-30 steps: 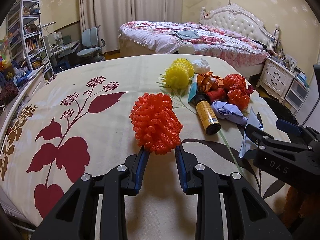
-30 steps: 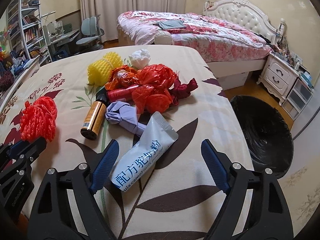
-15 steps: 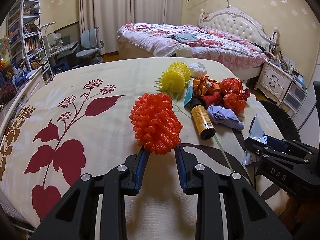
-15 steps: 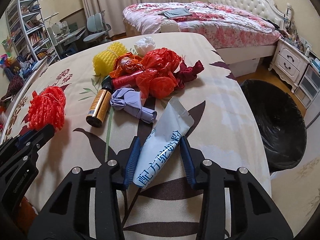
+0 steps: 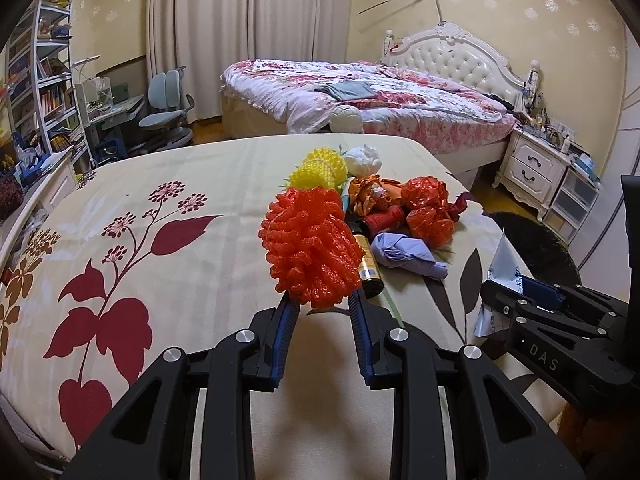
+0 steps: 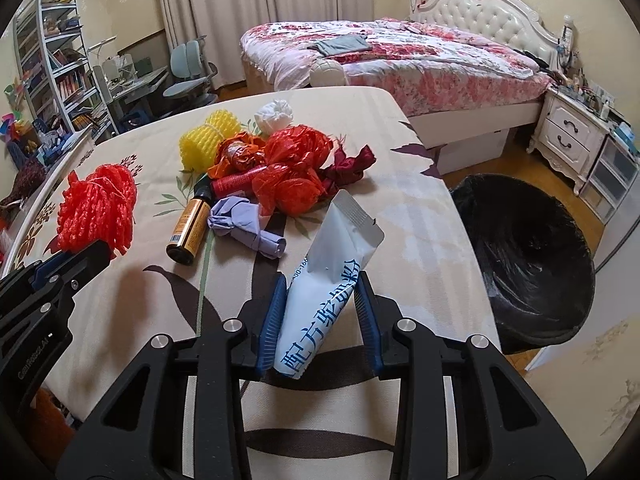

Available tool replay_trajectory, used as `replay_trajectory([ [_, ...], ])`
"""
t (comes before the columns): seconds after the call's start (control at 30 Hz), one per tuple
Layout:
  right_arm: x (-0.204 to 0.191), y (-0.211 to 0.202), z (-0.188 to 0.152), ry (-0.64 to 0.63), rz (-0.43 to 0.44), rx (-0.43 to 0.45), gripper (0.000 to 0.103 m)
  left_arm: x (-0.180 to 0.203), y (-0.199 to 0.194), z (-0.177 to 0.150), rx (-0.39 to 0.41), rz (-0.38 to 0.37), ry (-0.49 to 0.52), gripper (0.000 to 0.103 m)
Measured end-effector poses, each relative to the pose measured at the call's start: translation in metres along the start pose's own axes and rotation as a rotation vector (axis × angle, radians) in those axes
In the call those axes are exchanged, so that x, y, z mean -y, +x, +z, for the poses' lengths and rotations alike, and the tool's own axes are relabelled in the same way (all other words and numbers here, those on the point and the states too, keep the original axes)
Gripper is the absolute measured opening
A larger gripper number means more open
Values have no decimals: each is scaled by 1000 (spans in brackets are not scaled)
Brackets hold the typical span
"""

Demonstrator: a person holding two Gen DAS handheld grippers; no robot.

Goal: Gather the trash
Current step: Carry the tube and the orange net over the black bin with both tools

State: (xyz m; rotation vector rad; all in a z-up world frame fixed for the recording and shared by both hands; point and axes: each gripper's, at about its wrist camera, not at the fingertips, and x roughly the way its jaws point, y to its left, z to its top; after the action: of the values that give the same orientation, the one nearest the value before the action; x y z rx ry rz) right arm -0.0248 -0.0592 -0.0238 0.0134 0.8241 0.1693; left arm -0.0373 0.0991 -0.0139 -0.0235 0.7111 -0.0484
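Both grabbers loaded for one trip: left gripper (image 5: 322, 308) clamped on the foam net (image 5: 310, 246), right gripper (image 6: 320, 304) on the pouch (image 6: 326, 292), bin (image 6: 524, 256) close.

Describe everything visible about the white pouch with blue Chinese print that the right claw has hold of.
The pouch is a flat white sachet, glossy like foil or plastic, with large blue Chinese characters and a short run of digits. Its far end is a silvery crimped seal with a small notch. It is crumpled and looks mostly empty. It leans away from the camera, seal end raised, apparently lifted off the tablecloth. The right claw pinches its lower half between blue pads; nothing else touches it. The black bin sits to its right.
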Motion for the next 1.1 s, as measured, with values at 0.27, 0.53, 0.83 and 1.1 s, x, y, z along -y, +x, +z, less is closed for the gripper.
replay_trajectory([
  [0.27,41,-13,15,35,-72,54,34,41,1,18,39,-77,47,29],
  [0.53,109,-13,29,107,-172,95,34,105,15,37,70,-183,137,29],
  [0.83,172,9,35,161,-239,74,34,170,49,50,66,-259,233,29],
  [1.1,208,33,29,215,-244,33,34,209,92,53,17,-264,281,29],
])
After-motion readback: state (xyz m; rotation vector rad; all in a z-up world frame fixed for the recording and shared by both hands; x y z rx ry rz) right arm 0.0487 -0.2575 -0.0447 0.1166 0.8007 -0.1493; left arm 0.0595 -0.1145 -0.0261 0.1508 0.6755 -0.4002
